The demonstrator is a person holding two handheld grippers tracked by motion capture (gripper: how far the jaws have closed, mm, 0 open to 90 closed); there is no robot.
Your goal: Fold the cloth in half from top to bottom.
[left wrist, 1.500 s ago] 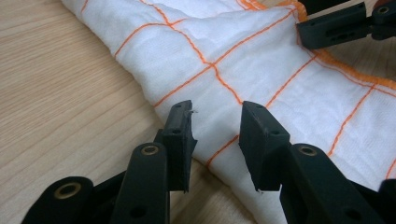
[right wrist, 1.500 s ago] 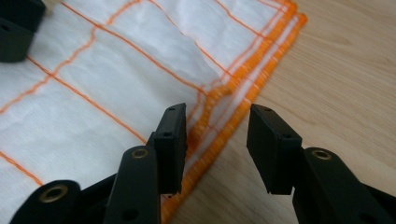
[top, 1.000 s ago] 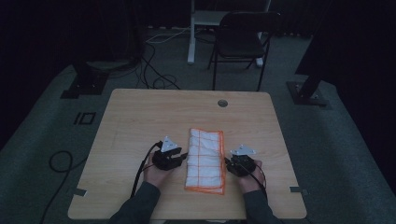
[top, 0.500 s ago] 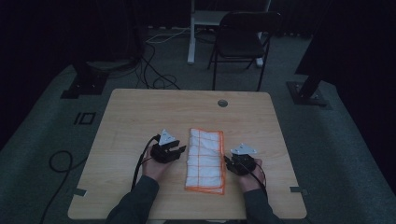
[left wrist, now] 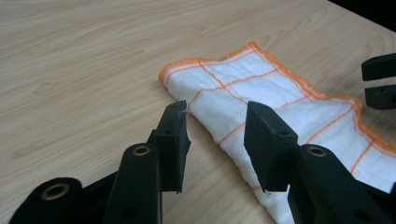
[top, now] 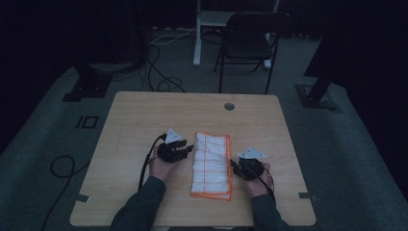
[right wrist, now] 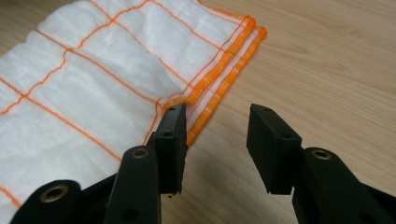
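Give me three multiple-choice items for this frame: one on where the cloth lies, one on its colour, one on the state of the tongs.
1. Where does the folded cloth lie?
A. Between the two tongs, on the table
B. On the chair seat
C. On the floor beside the cables

2. What colour are the cloth's grid lines and hem?
A. Blue
B. Orange
C. Green

3. How do the left tongs and right tongs stand?
A. Both clamped on the cloth
B. Left open, right clamped on the cloth
C. Both open, gripping nothing

Answers: 1 A, the high view shows the cloth flat on the wood with one pair of tongs at each long side. 2 B, orange lines and edging show on white in both gripper views. 3 C, each gripper view shows a gap between the jaws with no fabric pinched.
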